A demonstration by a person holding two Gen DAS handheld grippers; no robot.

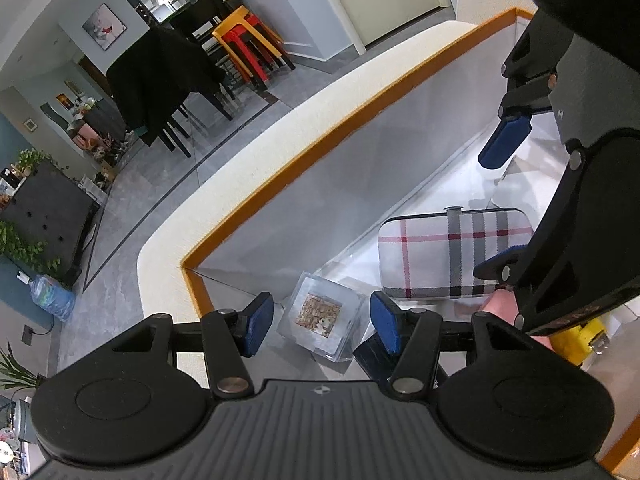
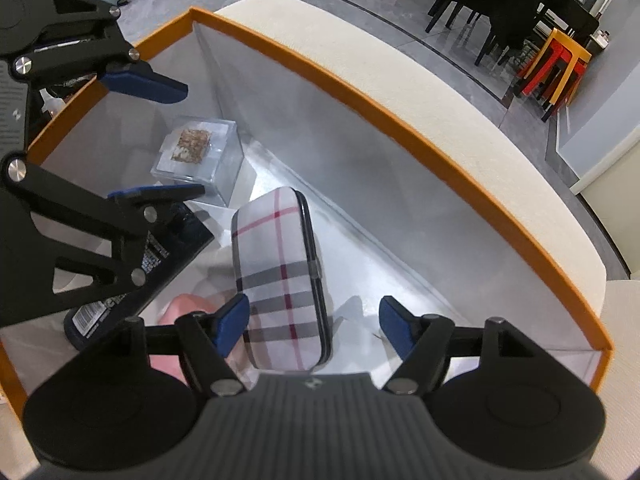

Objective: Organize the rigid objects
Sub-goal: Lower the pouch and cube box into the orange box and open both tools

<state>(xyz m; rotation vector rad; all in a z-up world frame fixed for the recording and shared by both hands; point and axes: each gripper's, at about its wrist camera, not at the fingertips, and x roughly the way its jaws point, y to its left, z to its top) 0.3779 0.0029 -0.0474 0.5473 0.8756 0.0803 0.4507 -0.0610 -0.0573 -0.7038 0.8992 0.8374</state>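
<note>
An orange-rimmed box (image 1: 280, 172) (image 2: 440, 160) with a white inside holds a clear plastic cube (image 1: 320, 322) (image 2: 200, 156), a plaid hard case (image 1: 444, 256) (image 2: 280, 276), a dark blue box with a barcode (image 2: 160, 264) (image 1: 372, 356) and a pink item (image 2: 180, 312). My left gripper (image 1: 322, 326) (image 2: 156, 140) is open, its pads either side of the clear cube, just above it. My right gripper (image 2: 314, 322) (image 1: 496, 204) is open and empty over the plaid case.
The box sits on a cream cushion (image 1: 240, 168) (image 2: 460, 112). A yellow object (image 1: 580, 340) lies at the box's near side. Dark chairs (image 1: 160, 80), red and yellow stools (image 1: 256, 48) and grey floor lie beyond.
</note>
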